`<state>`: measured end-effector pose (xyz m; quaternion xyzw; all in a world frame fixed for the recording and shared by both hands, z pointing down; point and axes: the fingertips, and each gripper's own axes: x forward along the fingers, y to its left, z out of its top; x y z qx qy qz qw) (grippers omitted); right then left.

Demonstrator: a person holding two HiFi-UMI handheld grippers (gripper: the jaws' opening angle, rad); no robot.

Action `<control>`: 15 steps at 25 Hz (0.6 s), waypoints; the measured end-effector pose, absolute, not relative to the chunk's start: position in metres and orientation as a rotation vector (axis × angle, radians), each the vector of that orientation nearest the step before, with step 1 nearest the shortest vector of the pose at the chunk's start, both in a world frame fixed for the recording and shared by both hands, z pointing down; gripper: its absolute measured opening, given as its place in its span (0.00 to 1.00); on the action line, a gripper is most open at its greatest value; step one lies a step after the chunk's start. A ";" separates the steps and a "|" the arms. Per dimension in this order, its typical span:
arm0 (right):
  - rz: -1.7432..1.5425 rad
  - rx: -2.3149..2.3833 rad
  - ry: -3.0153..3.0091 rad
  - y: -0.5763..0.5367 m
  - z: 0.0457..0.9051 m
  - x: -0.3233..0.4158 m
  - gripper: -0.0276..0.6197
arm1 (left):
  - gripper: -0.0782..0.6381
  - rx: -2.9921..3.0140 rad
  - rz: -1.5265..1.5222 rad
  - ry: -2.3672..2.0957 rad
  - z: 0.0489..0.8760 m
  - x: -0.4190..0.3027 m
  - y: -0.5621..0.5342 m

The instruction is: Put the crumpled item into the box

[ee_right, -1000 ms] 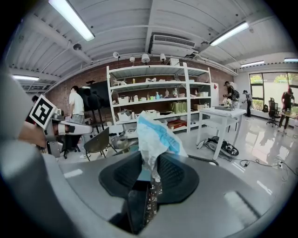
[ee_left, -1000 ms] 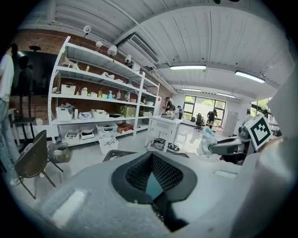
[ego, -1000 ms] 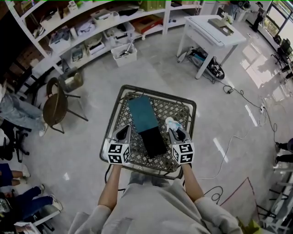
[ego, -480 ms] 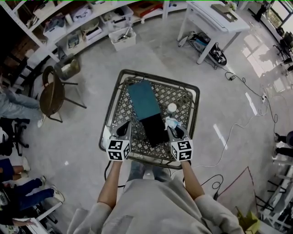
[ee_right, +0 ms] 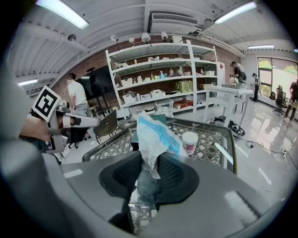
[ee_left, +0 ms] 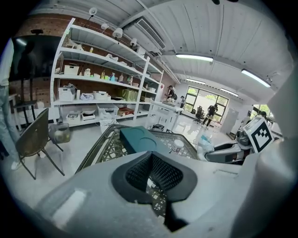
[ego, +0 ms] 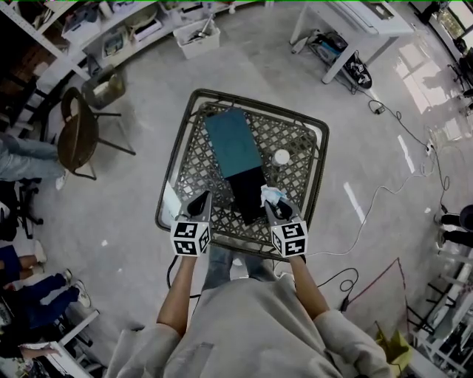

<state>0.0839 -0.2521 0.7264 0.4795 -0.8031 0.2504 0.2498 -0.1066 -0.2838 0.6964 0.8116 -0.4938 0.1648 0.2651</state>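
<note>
My right gripper point(ego: 272, 205) is shut on a crumpled white-and-blue wrapper point(ego: 270, 195), held just above the lattice table point(ego: 177, 148), right beside the right edge of the black box point(ego: 247, 198). In the right gripper view the wrapper point(ee_right: 151, 132) sticks up from between the pads of this gripper point(ee_right: 151, 160). A teal lid point(ego: 233, 144) lies past the black box. My left gripper point(ego: 198, 201) hangs over the table's near left, its jaws together on nothing. In its own view the left gripper point(ee_left: 150, 155) points at the teal lid point(ee_left: 139, 139).
A small white jar point(ego: 281, 156) stands on the table right of the lid. A white slip point(ego: 168, 199) lies at the table's left edge. On the floor are a chair point(ego: 77, 140) to the left, cables point(ego: 377, 192) to the right, and a white table point(ego: 355, 15) far right.
Both grippers have drawn back toward the table's near edge. The right one carried the wrapper away from the white jar, which now stands uncovered.
</note>
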 end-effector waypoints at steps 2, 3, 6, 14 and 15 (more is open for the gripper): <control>0.683 1.278 -2.179 -0.246 0.735 0.081 0.20 | 0.12 2.181 0.451 -1.326 0.704 -0.105 -0.278; 0.680 1.260 -2.174 -0.243 0.739 0.080 0.20 | 0.12 2.176 0.455 -1.322 0.708 -0.104 -0.276; 0.638 1.196 -2.160 -0.238 0.750 0.075 0.20 | 0.12 2.166 0.462 -1.318 0.715 -0.105 -0.271; 0.444 0.937 -2.098 -0.226 0.776 0.058 0.20 | 0.12 2.134 0.454 -1.326 0.726 -0.113 -0.269; 0.400 0.890 -2.087 -0.224 0.780 0.057 0.20 | 0.12 2.130 0.453 -1.327 0.726 -0.113 -0.269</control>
